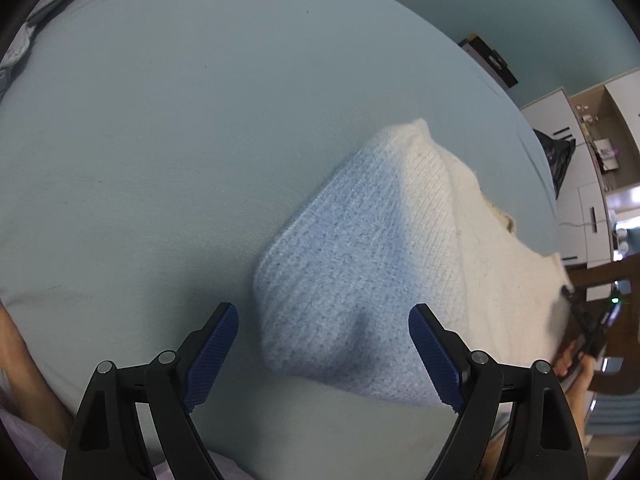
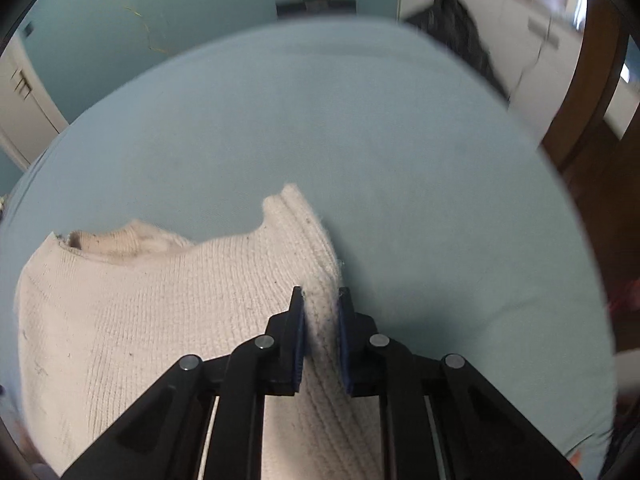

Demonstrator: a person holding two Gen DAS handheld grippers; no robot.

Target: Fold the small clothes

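A small knitted sweater (image 1: pixel 400 256), cream with a pale blue part, lies on a light blue bed sheet (image 1: pixel 180 140). In the left wrist view my left gripper (image 1: pixel 323 320) is open, its blue pads on either side of the blue end of the knit without touching it. In the right wrist view the cream sweater (image 2: pixel 152 312) shows its neck opening at the left. My right gripper (image 2: pixel 320 300) is shut on a raised ridge of the cream knit near its right edge. The right gripper also shows far right in the left wrist view, blurred.
The bed sheet (image 2: pixel 360 140) stretches bare beyond the sweater. White cabinets (image 1: pixel 592 184) and a black bag (image 1: pixel 558 156) stand past the bed's right edge. A teal wall (image 2: pixel 180 20) lies behind the bed. A person's forearm (image 1: pixel 24 364) shows at the lower left.
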